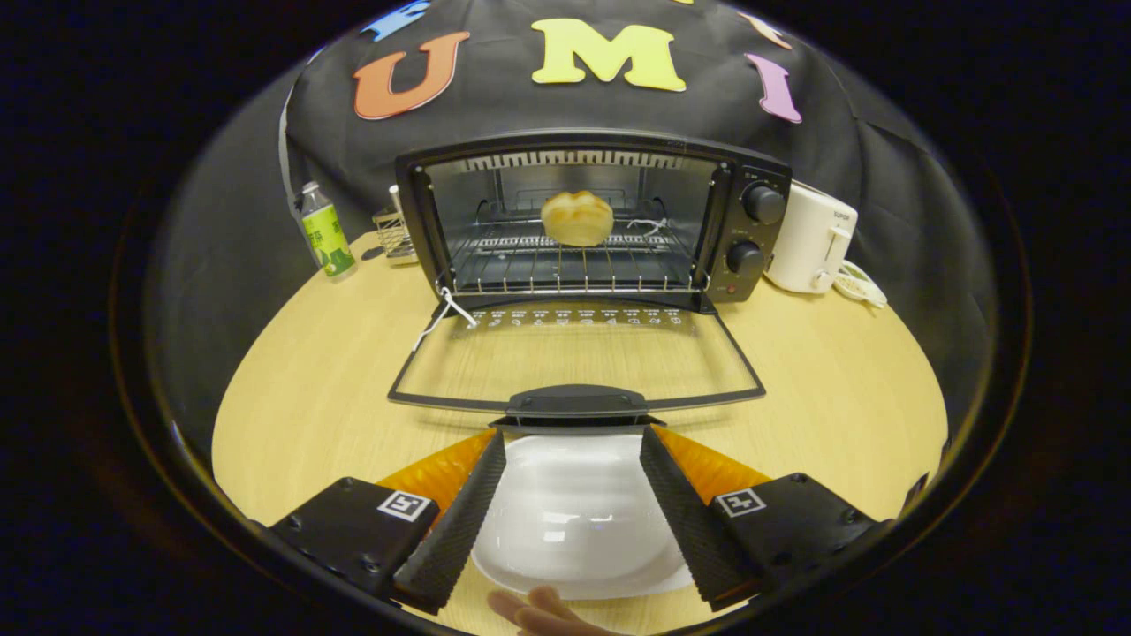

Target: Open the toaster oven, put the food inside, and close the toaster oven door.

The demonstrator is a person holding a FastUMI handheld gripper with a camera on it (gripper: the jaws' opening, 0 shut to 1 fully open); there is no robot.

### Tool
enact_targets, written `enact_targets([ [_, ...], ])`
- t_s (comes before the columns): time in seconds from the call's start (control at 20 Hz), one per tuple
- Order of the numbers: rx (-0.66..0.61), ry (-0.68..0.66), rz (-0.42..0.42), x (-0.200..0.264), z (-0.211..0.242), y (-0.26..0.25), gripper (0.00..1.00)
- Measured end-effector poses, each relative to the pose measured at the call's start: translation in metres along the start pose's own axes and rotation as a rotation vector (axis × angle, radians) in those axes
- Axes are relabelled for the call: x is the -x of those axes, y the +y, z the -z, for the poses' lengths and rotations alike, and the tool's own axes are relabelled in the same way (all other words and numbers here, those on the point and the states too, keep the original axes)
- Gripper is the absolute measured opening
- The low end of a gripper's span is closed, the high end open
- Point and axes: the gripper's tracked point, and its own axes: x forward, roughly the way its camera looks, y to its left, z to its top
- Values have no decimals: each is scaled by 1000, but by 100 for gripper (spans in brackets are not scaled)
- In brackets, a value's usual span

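A black toaster oven (747, 221) stands at the back of the wooden table with its glass door (574, 358) folded down flat toward me. A round golden bun (577, 217) rests on the wire rack (565, 265) inside the cavity. The door's dark handle (574, 402) lies just ahead of my fingertips. My gripper (573, 446) is open, and between its fingers I see an empty white plate (574, 521) lying on the table below them. Nothing is held.
A green-labelled bottle (325, 231) and a small wire basket (396, 235) stand left of the oven. A white appliance (811, 238) with a coiled cord (859, 284) sits to its right. A person's fingertips (539, 611) rest on the table by the plate's near rim.
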Motion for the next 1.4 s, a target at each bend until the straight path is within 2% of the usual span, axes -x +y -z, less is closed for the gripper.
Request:
enact_targets([
  [0.45, -45, 45, -8, -6, -9, 7, 100],
  [0.75, -12, -94, 19, 15, -46, 6, 100],
  [1.05, -28, -136, 25, 21, -60, 9, 100],
  [1.4, -4, -343, 18, 34, -115, 10, 100],
])
